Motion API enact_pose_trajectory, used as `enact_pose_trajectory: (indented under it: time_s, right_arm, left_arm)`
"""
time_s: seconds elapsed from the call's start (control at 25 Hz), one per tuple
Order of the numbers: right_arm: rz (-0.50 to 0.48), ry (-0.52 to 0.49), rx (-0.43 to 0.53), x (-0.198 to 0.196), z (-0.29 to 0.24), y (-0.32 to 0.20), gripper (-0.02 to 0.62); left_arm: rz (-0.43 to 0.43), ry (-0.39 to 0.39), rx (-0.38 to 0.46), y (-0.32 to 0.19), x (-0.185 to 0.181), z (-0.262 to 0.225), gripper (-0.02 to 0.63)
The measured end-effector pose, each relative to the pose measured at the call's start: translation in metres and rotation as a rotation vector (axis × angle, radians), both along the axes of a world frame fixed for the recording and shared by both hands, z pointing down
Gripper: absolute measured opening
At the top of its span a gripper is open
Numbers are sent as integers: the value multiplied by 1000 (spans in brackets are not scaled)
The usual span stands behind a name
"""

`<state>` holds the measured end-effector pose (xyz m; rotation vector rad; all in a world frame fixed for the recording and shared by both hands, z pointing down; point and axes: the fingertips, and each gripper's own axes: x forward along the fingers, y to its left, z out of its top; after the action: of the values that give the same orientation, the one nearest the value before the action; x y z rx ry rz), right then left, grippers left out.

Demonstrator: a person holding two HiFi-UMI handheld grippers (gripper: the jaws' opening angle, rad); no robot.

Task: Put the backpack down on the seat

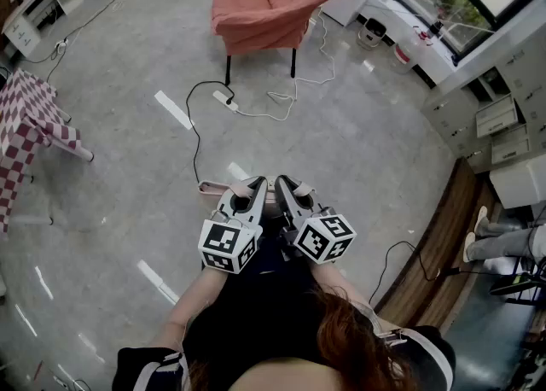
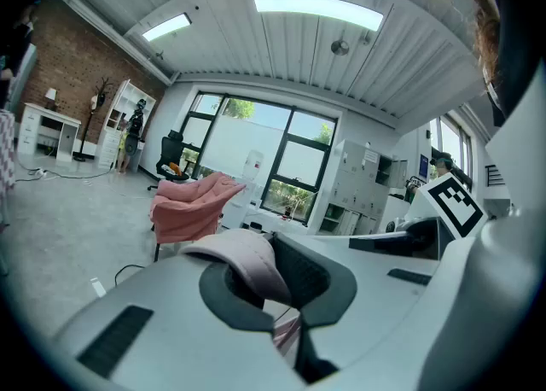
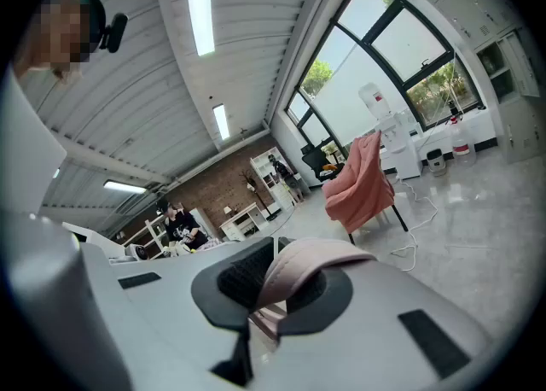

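Both grippers are held side by side in front of the person, pointing at the salmon armchair (image 1: 273, 5) that stands several steps away across the floor. My left gripper (image 1: 253, 186) is shut on a pale pink backpack strap (image 2: 247, 261). My right gripper (image 1: 288, 186) is shut on a second pink strap (image 3: 303, 265). Only a pink sliver of the backpack (image 1: 213, 186) shows to the left of the grippers; the rest hangs hidden beneath them. The left gripper view has the armchair (image 2: 188, 210) left of centre, and in the right gripper view the armchair (image 3: 363, 180) sits right of centre.
A power strip (image 1: 226, 101) with black and white cables lies on the grey floor between me and the chair. A checkered tablecloth (image 1: 26, 120) hangs at the left. White cabinets (image 1: 503, 116) line the right wall, and a person's legs (image 1: 503, 240) show at the right edge.
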<state>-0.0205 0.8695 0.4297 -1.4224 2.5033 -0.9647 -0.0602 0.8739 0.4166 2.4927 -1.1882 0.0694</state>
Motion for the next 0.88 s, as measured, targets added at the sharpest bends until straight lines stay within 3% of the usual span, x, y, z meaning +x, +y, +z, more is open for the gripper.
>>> enact_pose_trajectory:
  time_s: [0.44,0.88]
  right_arm:
    - [4,-42,-18,11,5,-7,42]
    - [8,-35,-11,37,5,-75,43]
  left_arm:
    - [-11,11,-34,-10,8,8,18]
    - [-19,-24,-25,-78,36,9,18]
